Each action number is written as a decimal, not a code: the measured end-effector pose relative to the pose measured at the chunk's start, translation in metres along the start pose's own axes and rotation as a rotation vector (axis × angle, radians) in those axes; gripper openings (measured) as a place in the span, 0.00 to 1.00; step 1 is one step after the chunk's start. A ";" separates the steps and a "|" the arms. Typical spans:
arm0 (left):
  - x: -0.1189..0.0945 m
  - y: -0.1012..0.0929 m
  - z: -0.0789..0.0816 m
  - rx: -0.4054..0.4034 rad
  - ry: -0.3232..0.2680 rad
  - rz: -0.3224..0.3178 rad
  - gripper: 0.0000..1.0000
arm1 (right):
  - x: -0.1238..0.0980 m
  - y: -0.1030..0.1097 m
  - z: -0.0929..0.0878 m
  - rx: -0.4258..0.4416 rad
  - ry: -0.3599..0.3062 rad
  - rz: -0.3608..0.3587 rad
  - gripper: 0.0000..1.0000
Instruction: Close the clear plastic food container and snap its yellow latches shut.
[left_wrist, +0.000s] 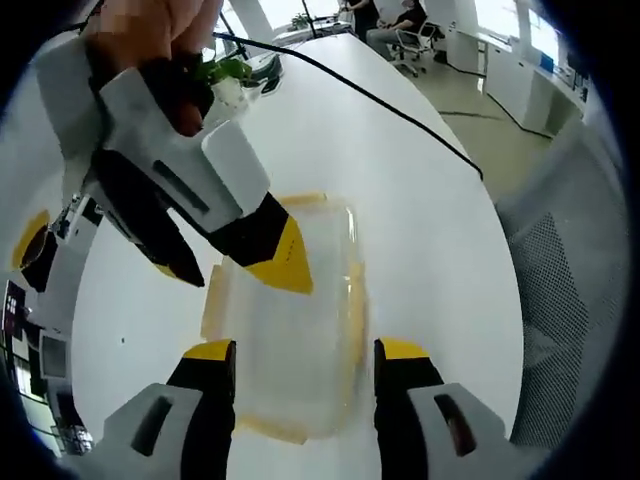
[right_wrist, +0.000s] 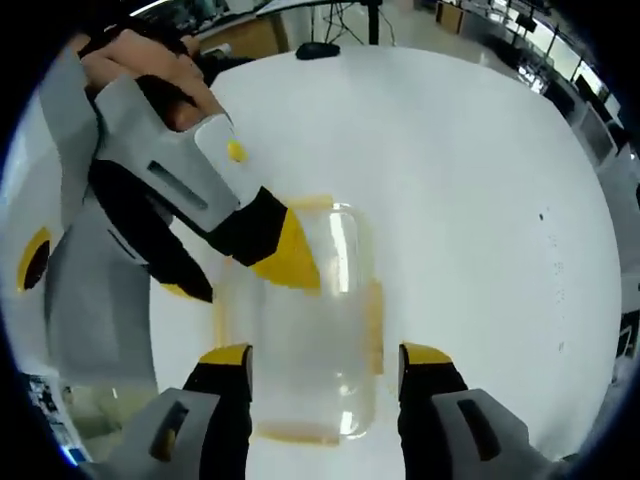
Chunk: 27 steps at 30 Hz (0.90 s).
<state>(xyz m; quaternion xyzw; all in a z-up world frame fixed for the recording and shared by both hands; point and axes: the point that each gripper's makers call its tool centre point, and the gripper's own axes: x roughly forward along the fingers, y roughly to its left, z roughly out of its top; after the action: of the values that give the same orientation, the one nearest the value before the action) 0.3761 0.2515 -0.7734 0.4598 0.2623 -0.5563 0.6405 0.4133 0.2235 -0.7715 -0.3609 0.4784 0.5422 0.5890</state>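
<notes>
The clear plastic container (left_wrist: 290, 330) (right_wrist: 305, 320) lies on the white table (left_wrist: 400, 190) with its lid on. Yellow latches (left_wrist: 355, 300) (right_wrist: 373, 310) run along its edges. My left gripper (left_wrist: 305, 352) stands open, its two jaws astride the container's near end. My right gripper (right_wrist: 327, 358) is open in the same way over the opposite end. In each view the other gripper comes in from the upper left, the right gripper (left_wrist: 240, 272) and the left gripper (right_wrist: 250, 282), with one yellow-tipped jaw over the lid and one beyond the container's side. Whether any jaw touches the container, I cannot tell.
A black cable (left_wrist: 390, 105) runs across the table. A green item (left_wrist: 228, 70) sits at the far edge, office chairs (left_wrist: 410, 40) stand behind it, and a mesh chair (left_wrist: 560, 290) is beside the table. A dark object (right_wrist: 320, 48) lies at the far edge.
</notes>
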 end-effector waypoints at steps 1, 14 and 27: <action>0.000 0.001 -0.001 -0.003 0.003 -0.003 0.63 | -0.001 0.000 0.000 -0.001 -0.002 -0.003 0.59; -0.005 0.013 -0.012 -0.025 0.013 -0.013 0.75 | -0.002 0.008 -0.010 -0.006 -0.002 -0.024 0.68; 0.000 0.018 -0.023 -0.005 0.041 -0.041 0.82 | -0.003 0.018 -0.022 -0.013 -0.001 -0.037 0.75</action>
<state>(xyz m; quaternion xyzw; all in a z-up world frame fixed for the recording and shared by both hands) 0.3976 0.2715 -0.7779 0.4641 0.2859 -0.5592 0.6246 0.3915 0.2048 -0.7727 -0.3731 0.4676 0.5346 0.5969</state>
